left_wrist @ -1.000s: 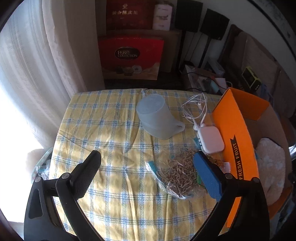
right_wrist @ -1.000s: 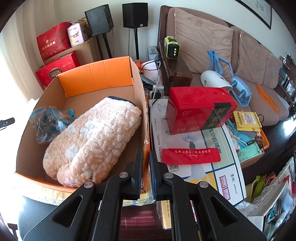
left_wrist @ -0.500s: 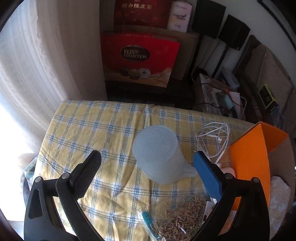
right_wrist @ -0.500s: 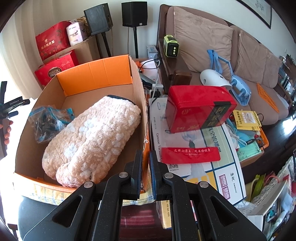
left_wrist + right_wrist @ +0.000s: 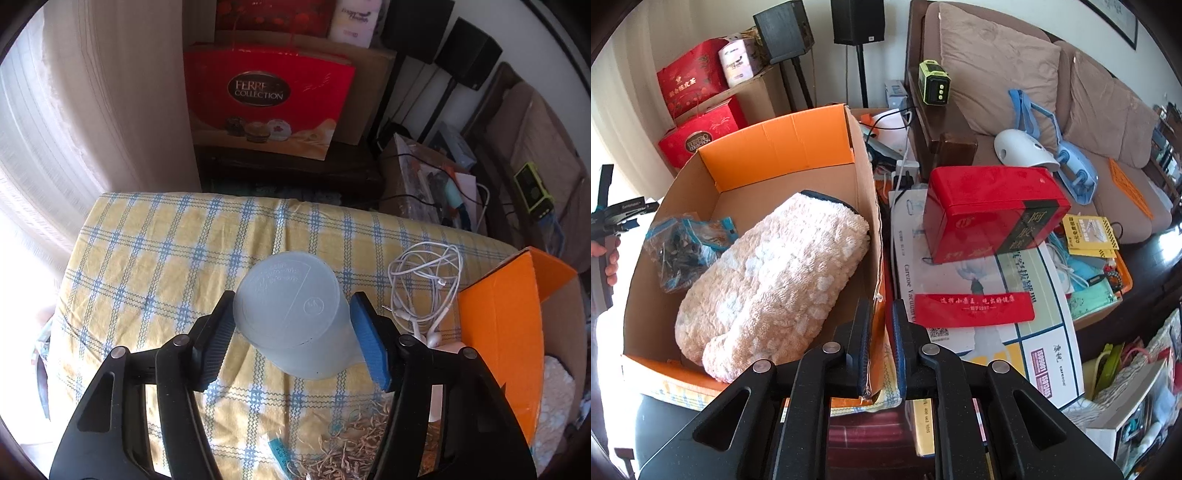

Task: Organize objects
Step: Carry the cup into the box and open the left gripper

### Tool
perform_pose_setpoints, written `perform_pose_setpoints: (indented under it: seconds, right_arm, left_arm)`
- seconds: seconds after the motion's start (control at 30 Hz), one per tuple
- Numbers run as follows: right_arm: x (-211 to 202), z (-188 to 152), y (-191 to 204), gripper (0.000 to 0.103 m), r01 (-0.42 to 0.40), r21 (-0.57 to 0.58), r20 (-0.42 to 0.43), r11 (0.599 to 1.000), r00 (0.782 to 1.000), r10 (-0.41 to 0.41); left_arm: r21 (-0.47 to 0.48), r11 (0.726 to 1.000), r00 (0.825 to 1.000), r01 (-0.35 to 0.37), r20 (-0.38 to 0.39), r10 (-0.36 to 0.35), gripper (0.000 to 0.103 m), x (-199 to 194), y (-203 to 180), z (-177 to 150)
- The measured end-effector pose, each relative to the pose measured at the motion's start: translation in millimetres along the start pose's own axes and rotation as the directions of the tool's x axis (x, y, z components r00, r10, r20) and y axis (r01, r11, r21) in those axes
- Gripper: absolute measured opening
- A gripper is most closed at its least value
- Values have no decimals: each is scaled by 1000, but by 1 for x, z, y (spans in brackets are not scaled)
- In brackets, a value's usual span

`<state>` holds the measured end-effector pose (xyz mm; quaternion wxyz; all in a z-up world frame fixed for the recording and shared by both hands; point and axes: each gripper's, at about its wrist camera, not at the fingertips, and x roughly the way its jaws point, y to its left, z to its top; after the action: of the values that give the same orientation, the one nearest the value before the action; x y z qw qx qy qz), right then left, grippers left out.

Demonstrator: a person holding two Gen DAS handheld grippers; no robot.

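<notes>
A frosted plastic cup (image 5: 288, 314) stands upside down on the yellow checked tablecloth (image 5: 166, 240). My left gripper (image 5: 292, 295) straddles it. Its jaws are closing, and both pads touch the cup's sides. In the right wrist view my right gripper (image 5: 881, 306) is shut on the near right wall of the cardboard box (image 5: 775, 147). The box holds a fluffy beige towel (image 5: 775, 277) and a clear bag of dark bits (image 5: 679, 251). The box's orange flap (image 5: 498, 332) rises just right of the cup.
A tangled white cable (image 5: 424, 284) lies right of the cup, and a bag of dried strands (image 5: 351, 443) lies in front of it. A red tin (image 5: 990, 210) and papers crowd the surface right of the box. Red gift boxes (image 5: 266, 96) stand behind the table.
The left gripper moved forward from the bag of strands to the cup, and its wide jaws narrowed onto the cup's sides. The right gripper stayed on the box wall.
</notes>
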<state>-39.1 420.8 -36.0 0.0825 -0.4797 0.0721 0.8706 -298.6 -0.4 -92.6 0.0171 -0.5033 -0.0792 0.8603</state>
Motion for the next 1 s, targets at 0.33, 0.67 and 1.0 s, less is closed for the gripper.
perform_pose_setpoints:
  seconds: [0.33, 0.67, 1.0]
  right_arm:
    - [15, 20, 8, 8, 11, -72, -27, 997, 1000, -13]
    - [19, 17, 23, 7, 51, -136, 8, 989, 999, -51]
    - [19, 14, 20, 7, 48, -111, 10, 993, 999, -47]
  left_arm:
    - [21, 999, 998, 39, 44, -40, 58, -32, 2, -4]
    - [183, 970, 977, 158, 111, -180, 58, -113, -45, -17]
    - [391, 873, 941, 292, 48, -336, 58, -168, -125, -61]
